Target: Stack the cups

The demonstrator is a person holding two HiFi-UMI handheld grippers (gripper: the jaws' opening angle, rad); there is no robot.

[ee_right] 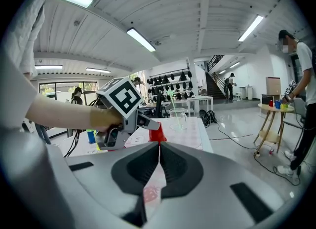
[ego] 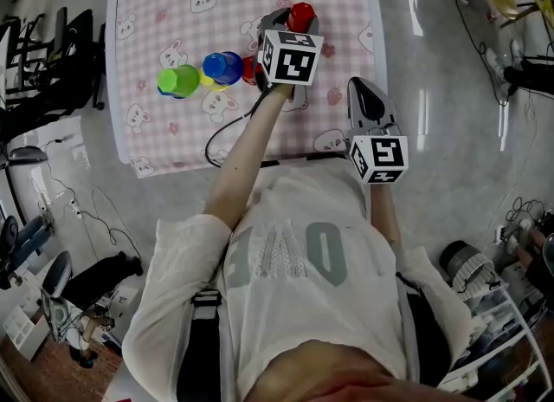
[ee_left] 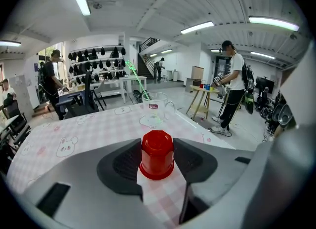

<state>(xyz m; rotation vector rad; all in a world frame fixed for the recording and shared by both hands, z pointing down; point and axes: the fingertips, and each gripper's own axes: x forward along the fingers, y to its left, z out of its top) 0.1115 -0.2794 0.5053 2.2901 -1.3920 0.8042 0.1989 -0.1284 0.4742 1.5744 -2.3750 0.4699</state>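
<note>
The red cup (ee_left: 157, 154) is smooth, glossy plastic, faceted round its flat base and flared at the rim. It stands upside down at the middle of the left gripper view: mouth on the cloth, base up, long axis vertical. The left claw (ee_left: 158, 149) is partly open around it, its dark ribbed pads against the cup's two sides.

The right claw (ee_right: 159, 146) is closed, pads meeting, with nothing between them.

The table (ee_left: 74, 134) wears a soft pink checked cloth (ego: 173, 10) printed with bunnies. The head view shows five cups. The held one is at the upper middle. To its lower left sit a green cup (ego: 179, 81), a yellow cup (ego: 208, 81), a blue cup (ego: 222, 68) and a second red cup (ego: 249, 69). Beyond the held cup stands one clear mug (ee_left: 158, 105) holding a green straw (ee_left: 136, 77).
</note>
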